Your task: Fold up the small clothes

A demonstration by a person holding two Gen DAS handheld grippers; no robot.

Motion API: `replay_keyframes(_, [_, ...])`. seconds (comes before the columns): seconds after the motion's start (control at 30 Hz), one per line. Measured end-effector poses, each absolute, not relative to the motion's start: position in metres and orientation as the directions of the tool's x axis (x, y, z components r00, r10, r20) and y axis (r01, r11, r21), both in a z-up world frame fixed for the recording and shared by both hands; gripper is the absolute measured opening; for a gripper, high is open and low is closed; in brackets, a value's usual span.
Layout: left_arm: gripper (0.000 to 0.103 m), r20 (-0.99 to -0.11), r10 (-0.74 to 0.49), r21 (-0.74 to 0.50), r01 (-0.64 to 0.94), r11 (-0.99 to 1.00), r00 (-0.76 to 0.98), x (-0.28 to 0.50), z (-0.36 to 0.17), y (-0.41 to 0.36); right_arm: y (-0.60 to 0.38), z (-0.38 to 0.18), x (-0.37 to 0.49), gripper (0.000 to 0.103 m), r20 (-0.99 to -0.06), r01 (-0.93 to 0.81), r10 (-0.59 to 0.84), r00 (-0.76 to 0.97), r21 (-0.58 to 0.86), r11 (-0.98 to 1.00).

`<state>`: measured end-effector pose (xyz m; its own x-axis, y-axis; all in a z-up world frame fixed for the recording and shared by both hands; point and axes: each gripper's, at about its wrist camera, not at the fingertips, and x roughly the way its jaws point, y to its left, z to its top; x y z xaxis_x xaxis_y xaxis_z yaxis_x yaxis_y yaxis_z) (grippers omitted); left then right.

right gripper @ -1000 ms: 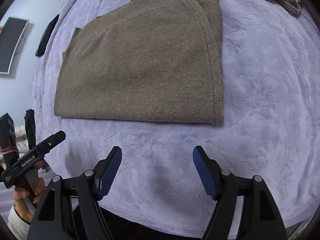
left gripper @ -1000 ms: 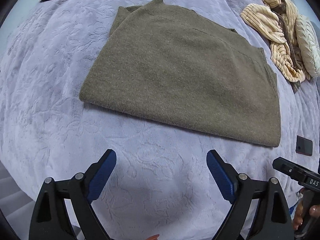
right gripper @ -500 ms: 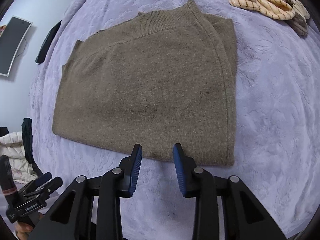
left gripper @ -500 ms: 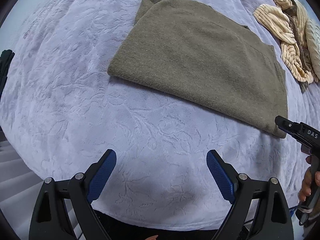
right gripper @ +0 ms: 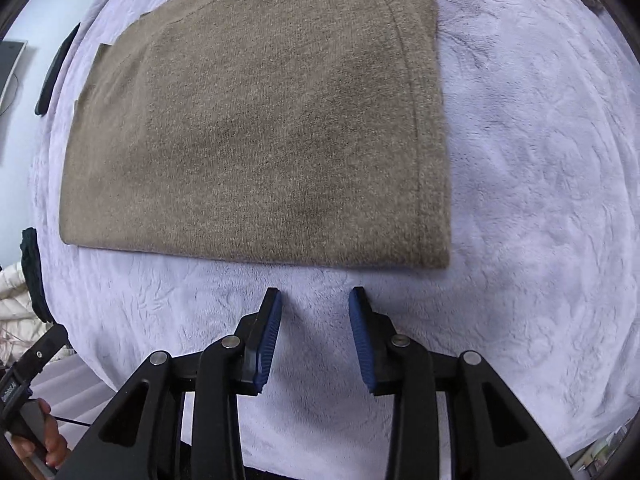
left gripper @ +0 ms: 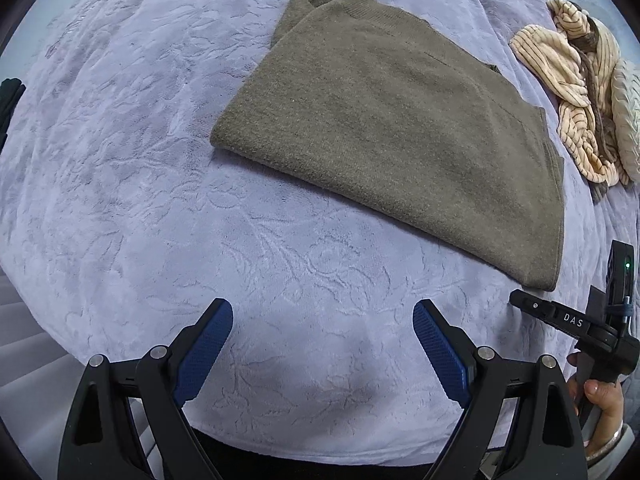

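Note:
An olive-brown knit sweater (left gripper: 400, 128) lies folded flat on the lavender bedspread (left gripper: 160, 160); it also shows in the right wrist view (right gripper: 260, 128). My left gripper (left gripper: 322, 320) is wide open and empty, over bare bedspread, well short of the sweater's near edge. My right gripper (right gripper: 315, 300) is open with a narrow gap, empty, just short of the sweater's near hem by its right corner. The right gripper's body shows at the right edge of the left wrist view (left gripper: 560, 320).
A cream striped garment pile (left gripper: 580, 92) lies at the far right of the bed. A dark flat object (right gripper: 56, 72) lies at the bed's left edge. The bed's front edge runs just below both grippers.
The right gripper's jaws narrowed from wide open and it moved close to the sweater's near hem. The left gripper drifted left, away from the sweater, staying wide open.

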<state>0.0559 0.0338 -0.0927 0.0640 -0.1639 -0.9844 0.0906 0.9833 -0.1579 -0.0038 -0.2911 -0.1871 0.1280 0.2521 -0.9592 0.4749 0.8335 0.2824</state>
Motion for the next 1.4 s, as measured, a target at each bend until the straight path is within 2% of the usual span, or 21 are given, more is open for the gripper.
replay_keyframes(0.33, [0.092,-0.977,-0.207,-0.199,0.154,0.968,0.042,0.072,-0.103,0.034,-0.258,-0.166,-0.006,0.044,-0.959,0.513,0.238,0.15,0.282,0.811])
replay_keyframes(0.63, [0.092,-0.973,-0.232,-0.226,0.261,0.938,-0.007,0.102,-0.124,0.035,-0.196,-0.153,-0.003,0.045,-0.966,0.532,0.182,0.185,0.254,0.808])
replay_keyframes(0.97, [0.092,-0.95,-0.31,-0.306,0.241,0.921,-0.02,0.128,-0.136,0.064,-0.163,-0.154,0.075,0.045,-0.971,0.449,0.102,0.218,0.193,0.873])
replay_keyframes(1.13, [0.092,-0.89,-0.455,-0.446,0.167,0.879,0.019,0.147,-0.14,0.087,-0.159,-0.177,0.111,0.046,-0.979,0.401,0.077,0.188,0.149,0.904])
replay_keyframes(1.4, [0.092,-0.744,-0.666,-0.665,0.038,0.746,0.052,0.168,-0.174,0.099,-0.162,-0.197,0.119,0.049,-0.975,0.383,0.118,0.187,0.183,0.906])
